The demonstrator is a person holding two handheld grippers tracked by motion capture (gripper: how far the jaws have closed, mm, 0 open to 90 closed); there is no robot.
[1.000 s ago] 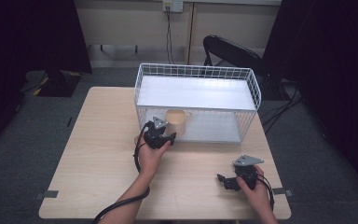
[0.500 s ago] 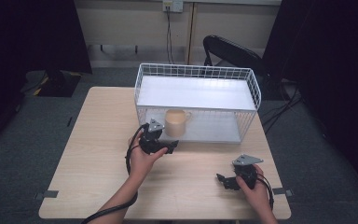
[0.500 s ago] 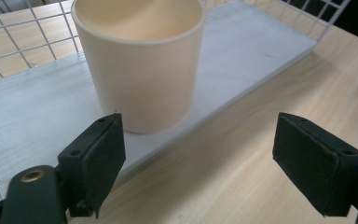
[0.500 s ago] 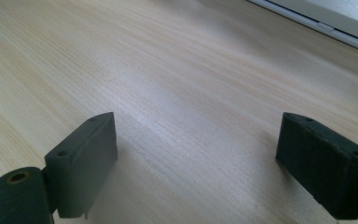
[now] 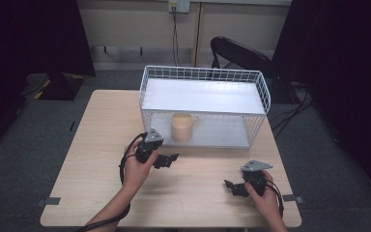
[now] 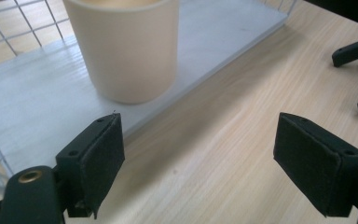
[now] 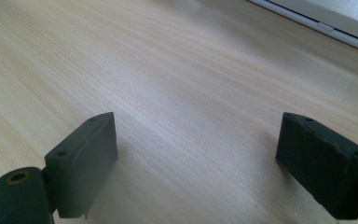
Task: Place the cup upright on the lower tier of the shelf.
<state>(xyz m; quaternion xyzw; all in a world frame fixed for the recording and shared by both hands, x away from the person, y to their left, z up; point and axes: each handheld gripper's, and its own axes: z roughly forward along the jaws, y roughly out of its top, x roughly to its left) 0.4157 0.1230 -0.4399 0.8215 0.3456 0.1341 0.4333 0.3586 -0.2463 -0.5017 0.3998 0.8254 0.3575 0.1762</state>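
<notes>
**Cup Standing Free in Wire Rack, Both Tools Apart**

While the left gripper sits over the pale wood-grain table, its jaws stand wide apart with nothing between them, having just been opening. Its matte black pads are flat, rectangular blocks with a felt-like face. The cream cup, smooth-walled, cylindrical and slightly tapered, with a small handle on its right in the high view, stands upright on the lower shelf of the white wire rack, close to that shelf's front edge and just beyond the left gripper. The shelf is a smooth, light grey board; the rack's walls are thin square mesh. The right gripper rests near the table's front right, well apart from the cup, jaws likewise spread and empty over bare wood.
</notes>
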